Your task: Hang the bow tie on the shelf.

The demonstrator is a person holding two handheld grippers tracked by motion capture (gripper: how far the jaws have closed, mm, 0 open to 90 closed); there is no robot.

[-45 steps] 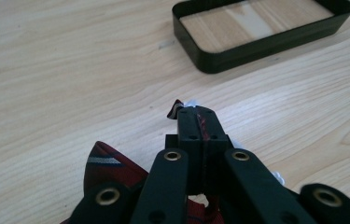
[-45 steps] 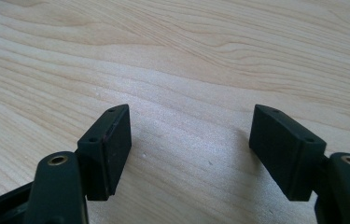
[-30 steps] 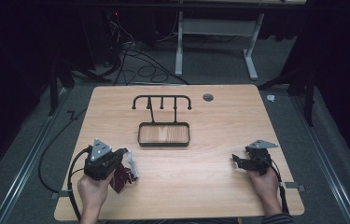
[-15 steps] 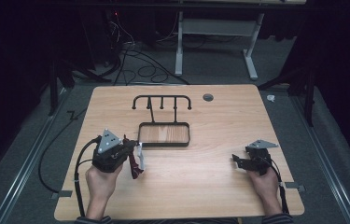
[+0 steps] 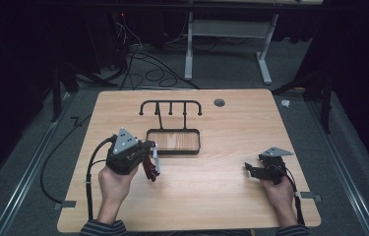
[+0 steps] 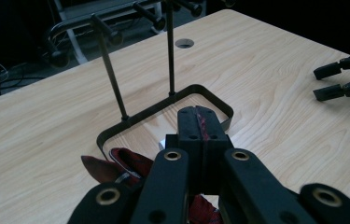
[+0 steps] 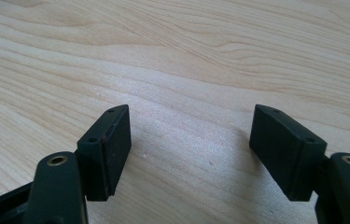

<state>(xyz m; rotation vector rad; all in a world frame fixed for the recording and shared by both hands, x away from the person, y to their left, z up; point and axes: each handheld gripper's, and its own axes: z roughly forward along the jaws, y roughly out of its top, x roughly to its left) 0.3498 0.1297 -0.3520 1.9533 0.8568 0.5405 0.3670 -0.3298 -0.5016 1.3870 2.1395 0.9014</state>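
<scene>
A black wire rack (image 5: 170, 104) with several pegs rises from a black-rimmed tray (image 5: 173, 152) at the table's middle. My left gripper (image 5: 151, 148) hovers just left of the tray's front corner, shut on a dark red cloth item (image 5: 148, 170) with a pale part that hangs below the jaws. In the left gripper view the jaws (image 6: 199, 115) are pressed together with a red strip between them, red folds (image 6: 116, 164) bunch beneath, and the tray rim (image 6: 221, 103) lies just beyond. My right gripper (image 5: 249, 170) rests open on the table at the right, nothing between its fingers (image 7: 189, 135).
A round grommet hole (image 5: 219, 103) sits near the table's far edge (image 5: 182, 90). Cables trail over the floor beyond and at the left. The right gripper (image 6: 338, 81) appears far right in the left gripper view.
My left gripper has lifted and moved forward and right toward the tray, carrying the red cloth item. The right gripper has stayed put.
</scene>
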